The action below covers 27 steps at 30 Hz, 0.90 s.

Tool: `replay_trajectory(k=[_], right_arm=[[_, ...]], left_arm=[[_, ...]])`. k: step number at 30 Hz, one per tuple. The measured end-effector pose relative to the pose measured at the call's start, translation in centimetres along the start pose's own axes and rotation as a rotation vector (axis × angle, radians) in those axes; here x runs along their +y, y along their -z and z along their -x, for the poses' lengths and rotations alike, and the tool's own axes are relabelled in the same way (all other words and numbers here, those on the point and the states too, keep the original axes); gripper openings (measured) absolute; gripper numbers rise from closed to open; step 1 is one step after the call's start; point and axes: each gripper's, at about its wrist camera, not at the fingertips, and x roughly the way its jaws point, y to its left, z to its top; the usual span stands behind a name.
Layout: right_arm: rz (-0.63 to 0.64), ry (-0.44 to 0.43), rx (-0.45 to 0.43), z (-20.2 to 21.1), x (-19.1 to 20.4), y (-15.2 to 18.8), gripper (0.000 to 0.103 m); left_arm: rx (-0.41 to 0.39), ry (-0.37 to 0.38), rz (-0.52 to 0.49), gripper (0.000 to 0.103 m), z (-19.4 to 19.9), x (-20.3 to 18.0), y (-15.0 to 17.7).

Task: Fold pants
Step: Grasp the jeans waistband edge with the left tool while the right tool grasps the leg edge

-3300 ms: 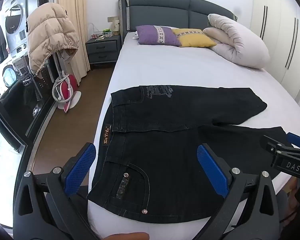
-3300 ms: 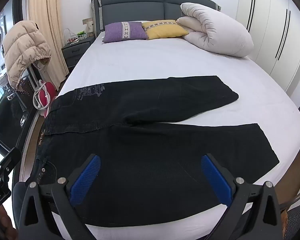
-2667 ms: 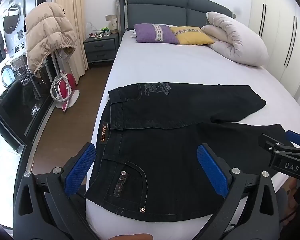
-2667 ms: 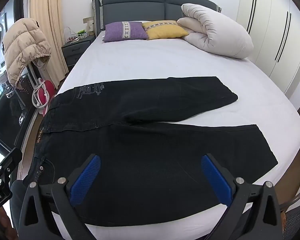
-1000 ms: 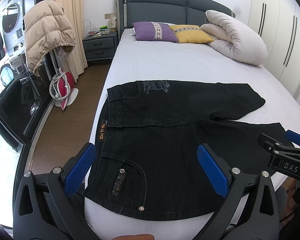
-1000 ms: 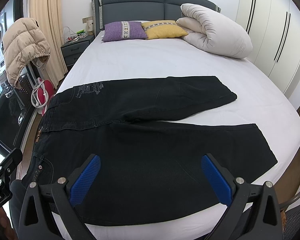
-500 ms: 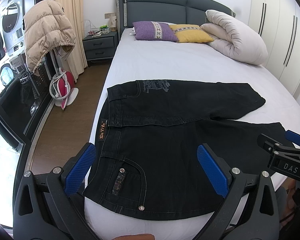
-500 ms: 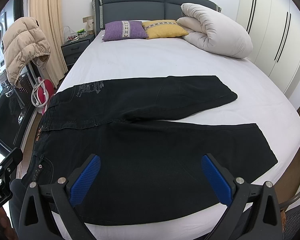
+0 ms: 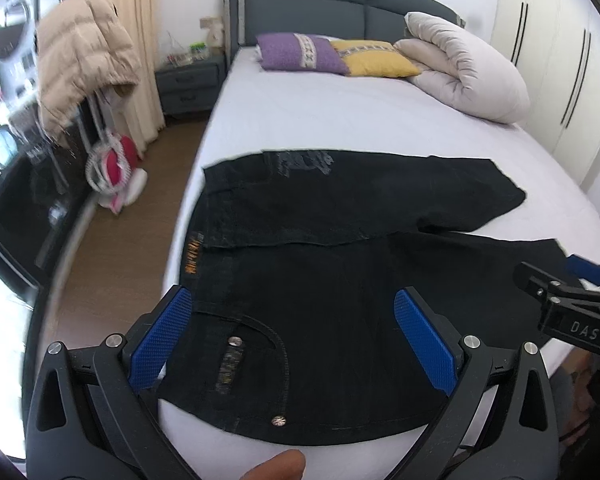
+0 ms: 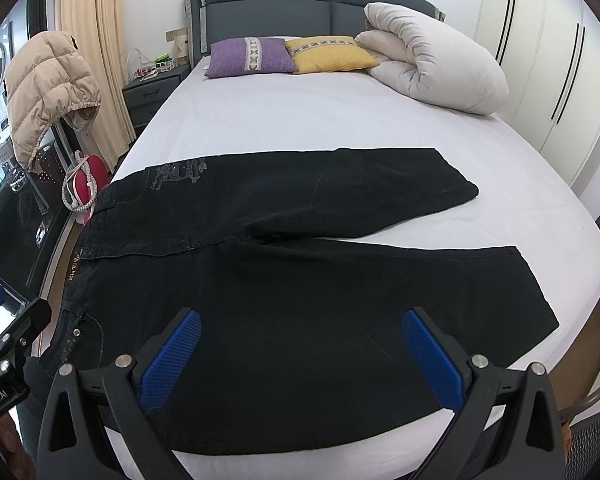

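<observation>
Black jeans [image 9: 340, 264] lie flat on the white bed [image 9: 340, 120], waistband at the left, two legs spread apart toward the right; they also show in the right wrist view [image 10: 284, 280]. My left gripper [image 9: 296, 340] is open and empty above the near back pocket by the waistband. My right gripper [image 10: 300, 356] is open and empty above the near leg. The right gripper also shows at the right edge of the left wrist view [image 9: 572, 312].
Purple [image 10: 250, 56] and yellow [image 10: 332, 54] pillows and a rolled duvet [image 10: 432, 60] lie at the headboard. A beige jacket [image 9: 84, 60] hangs at the left over a rack. A nightstand [image 9: 188, 80], wood floor and wardrobe doors [image 10: 560, 60] flank the bed.
The left gripper has moved forward and left toward the waistband; its view is blurred. The right gripper has barely moved. The jeans lie as before.
</observation>
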Motion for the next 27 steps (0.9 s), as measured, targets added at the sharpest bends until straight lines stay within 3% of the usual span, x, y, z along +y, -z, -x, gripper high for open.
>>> replay_trajectory(k=[5, 9, 11, 16, 19, 22, 27], right_arm=[[0.012, -0.036, -0.005, -1.3, -0.3, -1.2, 0.103], [0.052, -0.151, -0.026, -2.8, -0.5, -3.5, 0.103], [0.082, -0.213, -0.025, -3.9, -0.6, -4.9, 0.103], [0.163, -0.311, 0.002, -7.4, -0.7, -7.9, 0.103], [0.225, -0.362, 0.004, -9.3, -0.6, -9.3, 0.101], [0.29, -0.414, 0.001, -10.9, -0.4, -10.2, 0.096], [0.358, -0.495, 0.031, -13.8, 0.2, -10.8, 0.088]], left_arm=[[0.043, 0.053, -0.027, 0.103, -4.0, 1.3, -2.0], [0.038, -0.006, -0.151, 0.103, -7.7, 1.3, -4.5], [0.081, 0.004, -0.182, 0.103, -10.0, 1.8, -6.5], [0.073, 0.025, -0.255, 0.103, -16.0, 3.7, -13.2], [0.146, 0.1, -0.3, 0.103, -21.5, 5.4, -17.4], [0.226, 0.104, -0.38, 0.102, -26.2, 6.4, -20.0], [0.368, 0.193, -0.366, 0.087, -32.9, 9.2, -21.7]])
